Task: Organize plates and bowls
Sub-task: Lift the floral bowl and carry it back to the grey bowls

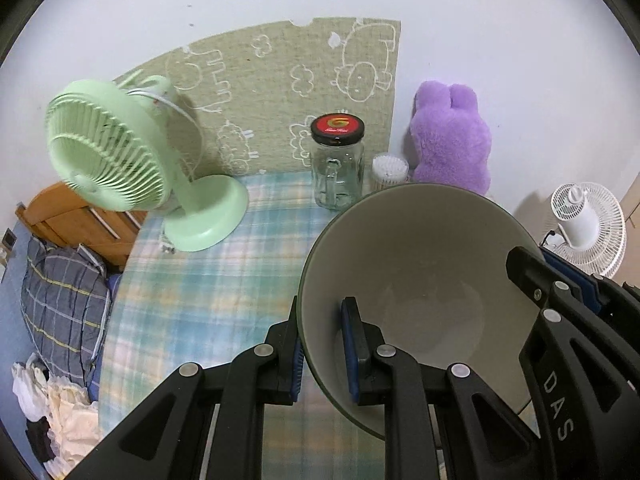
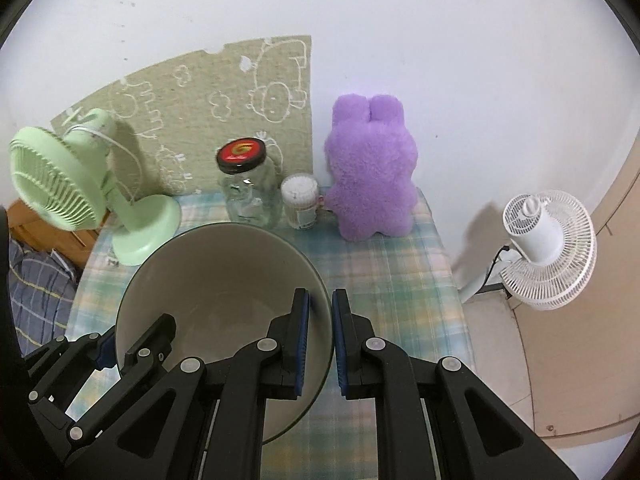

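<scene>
- The bowl [image 1: 416,280], grey inside with a dark outer wall, hangs tilted above the plaid tablecloth [image 1: 224,280], held from both sides
- Left gripper [image 1: 324,360] pinches the rim at the bowl's 8 o'clock, one pad inside and one outside
- Right gripper [image 2: 320,344] clamps the opposite rim at 4 o'clock in its own view
- Judgement: keep both grips matched and level the bowl before lowering, or the rim may twist free
- At 12 o'clock beyond the bowl stand a glass jar [image 2: 250,192] and a purple plush [image 2: 372,176]; at 10 o'clock, a green fan [image 1: 116,152]: steer clear of them

Smooth glazed bowl [image 1: 420,280] — clear glass jar [image 1: 337,172], fuzzy plush rabbit [image 1: 452,136], woven tablecloth [image 1: 224,276].
</scene>
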The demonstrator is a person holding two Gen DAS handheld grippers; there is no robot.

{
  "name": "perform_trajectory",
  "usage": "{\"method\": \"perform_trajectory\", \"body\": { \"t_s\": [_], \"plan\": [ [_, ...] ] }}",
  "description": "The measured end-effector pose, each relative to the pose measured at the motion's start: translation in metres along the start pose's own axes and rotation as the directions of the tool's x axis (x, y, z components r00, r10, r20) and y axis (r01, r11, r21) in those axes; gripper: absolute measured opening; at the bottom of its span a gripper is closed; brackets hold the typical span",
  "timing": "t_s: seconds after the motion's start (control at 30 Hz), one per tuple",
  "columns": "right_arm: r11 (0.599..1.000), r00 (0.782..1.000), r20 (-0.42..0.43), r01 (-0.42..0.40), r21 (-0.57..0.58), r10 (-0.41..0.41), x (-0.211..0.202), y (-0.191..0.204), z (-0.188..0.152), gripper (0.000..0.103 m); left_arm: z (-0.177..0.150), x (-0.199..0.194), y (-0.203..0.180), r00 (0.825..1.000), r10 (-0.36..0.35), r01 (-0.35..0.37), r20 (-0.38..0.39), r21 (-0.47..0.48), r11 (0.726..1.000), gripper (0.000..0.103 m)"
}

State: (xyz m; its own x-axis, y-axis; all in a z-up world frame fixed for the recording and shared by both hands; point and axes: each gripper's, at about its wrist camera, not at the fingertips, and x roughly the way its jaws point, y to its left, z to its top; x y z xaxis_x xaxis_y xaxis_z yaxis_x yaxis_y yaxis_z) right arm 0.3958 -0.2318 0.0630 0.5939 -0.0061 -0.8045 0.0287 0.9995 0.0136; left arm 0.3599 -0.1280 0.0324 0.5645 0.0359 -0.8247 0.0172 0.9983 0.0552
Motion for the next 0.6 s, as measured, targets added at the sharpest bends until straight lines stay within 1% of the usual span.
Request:
{"method": "perform_trajectory", "body": {
  "t_s": [0.37, 0.6],
  "plan": [
    [1.0, 1.0, 0.02, -0.001, -0.022, 0.002, -0.057, 0.032, -0.046, 0.015, -0.049, -0.05, 0.037, 0.999, 0.006, -0.006, 0.039, -0.001, 1.0, 0.014],
    [1.0, 1.0, 0.015, 0.001, -0.024, 0.0, -0.08, 0.055, -0.079, 0.015, -0.082, -0.066, 0.057, 0.999, 0.001, 0.0, 0.032, -0.006, 1.0, 0.014]
  ]
}}
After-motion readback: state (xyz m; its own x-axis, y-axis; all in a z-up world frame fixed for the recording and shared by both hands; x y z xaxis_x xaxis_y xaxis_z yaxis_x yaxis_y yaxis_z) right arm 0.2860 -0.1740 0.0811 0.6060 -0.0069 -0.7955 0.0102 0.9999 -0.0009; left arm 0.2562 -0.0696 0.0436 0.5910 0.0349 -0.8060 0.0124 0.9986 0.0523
